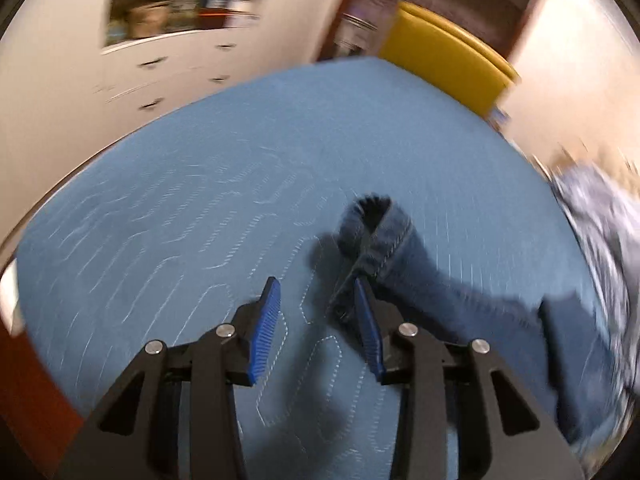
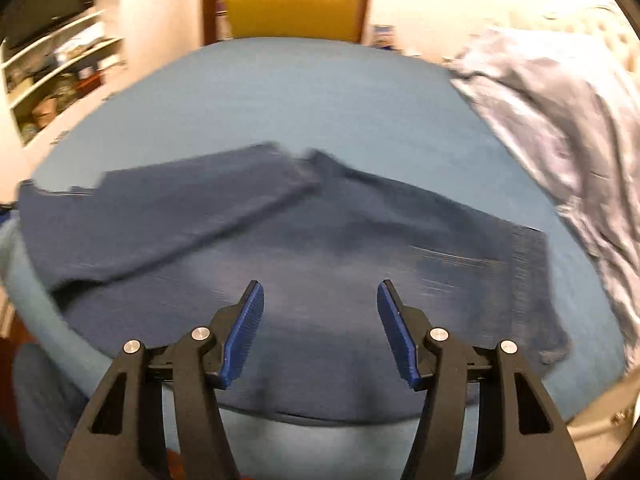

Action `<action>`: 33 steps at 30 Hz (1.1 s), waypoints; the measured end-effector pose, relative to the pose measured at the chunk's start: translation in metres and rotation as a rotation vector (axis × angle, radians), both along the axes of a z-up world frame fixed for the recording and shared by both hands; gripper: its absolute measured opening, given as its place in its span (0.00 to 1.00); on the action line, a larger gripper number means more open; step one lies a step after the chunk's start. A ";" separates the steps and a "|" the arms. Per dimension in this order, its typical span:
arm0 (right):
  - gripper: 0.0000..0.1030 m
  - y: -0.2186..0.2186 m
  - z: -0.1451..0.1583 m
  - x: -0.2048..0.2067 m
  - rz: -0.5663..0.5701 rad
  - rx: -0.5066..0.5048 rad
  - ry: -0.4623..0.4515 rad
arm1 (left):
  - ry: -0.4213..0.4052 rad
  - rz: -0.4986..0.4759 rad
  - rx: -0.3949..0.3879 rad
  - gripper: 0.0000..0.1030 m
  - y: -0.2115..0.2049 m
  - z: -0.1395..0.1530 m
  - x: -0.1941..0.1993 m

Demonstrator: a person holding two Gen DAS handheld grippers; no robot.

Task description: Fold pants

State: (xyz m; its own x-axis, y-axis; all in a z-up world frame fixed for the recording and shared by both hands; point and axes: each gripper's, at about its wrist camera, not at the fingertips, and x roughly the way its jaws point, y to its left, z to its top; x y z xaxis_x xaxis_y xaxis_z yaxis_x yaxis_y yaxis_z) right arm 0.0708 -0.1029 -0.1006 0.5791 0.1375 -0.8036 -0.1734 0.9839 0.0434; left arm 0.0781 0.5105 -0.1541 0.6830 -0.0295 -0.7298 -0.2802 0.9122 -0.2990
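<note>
Denim pants (image 2: 304, 264) spread whole only in right view.

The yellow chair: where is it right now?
The yellow chair stands at the far edge of the blue quilted table, top centre in the right wrist view, before a dark doorway.

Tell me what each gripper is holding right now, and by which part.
Nothing is held. The left gripper is open over the blue cover, a leg cuff of the pants just outside one finger. The right gripper is open above the pants.
</note>
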 end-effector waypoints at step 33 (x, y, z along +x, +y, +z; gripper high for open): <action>0.00 0.353 -0.085 0.124 0.445 -0.285 0.088 | -0.083 0.221 -0.991 0.33 -0.045 -0.077 -0.079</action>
